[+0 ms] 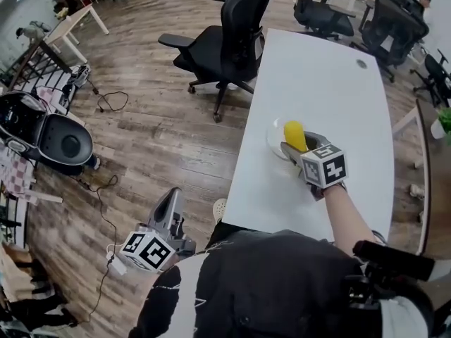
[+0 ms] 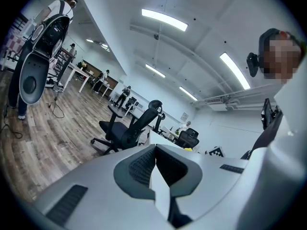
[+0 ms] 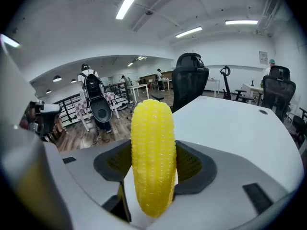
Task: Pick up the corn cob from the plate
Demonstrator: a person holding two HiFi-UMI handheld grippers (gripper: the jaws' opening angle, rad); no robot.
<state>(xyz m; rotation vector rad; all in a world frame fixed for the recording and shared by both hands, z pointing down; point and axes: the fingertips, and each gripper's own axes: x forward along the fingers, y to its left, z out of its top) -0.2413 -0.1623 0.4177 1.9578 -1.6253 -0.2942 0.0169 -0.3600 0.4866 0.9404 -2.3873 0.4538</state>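
A yellow corn cob (image 3: pixel 152 155) stands between the jaws of my right gripper (image 3: pixel 153 169), which is shut on it. In the head view the corn cob (image 1: pixel 294 135) sits in that gripper (image 1: pixel 299 146) over a clear plate (image 1: pixel 275 136) near the left edge of the white table (image 1: pixel 331 90). My left gripper (image 1: pixel 169 213) hangs low beside the person, off the table and above the wooden floor. Its jaws are shut with nothing between them (image 2: pixel 154 169).
A black office chair (image 1: pixel 225 44) stands against the table's left side. More chairs (image 1: pixel 320 9) are at the far end. A black stroller (image 1: pixel 49 136) and cables lie on the floor at the left. A small grommet (image 1: pixel 361 64) marks the table's far right.
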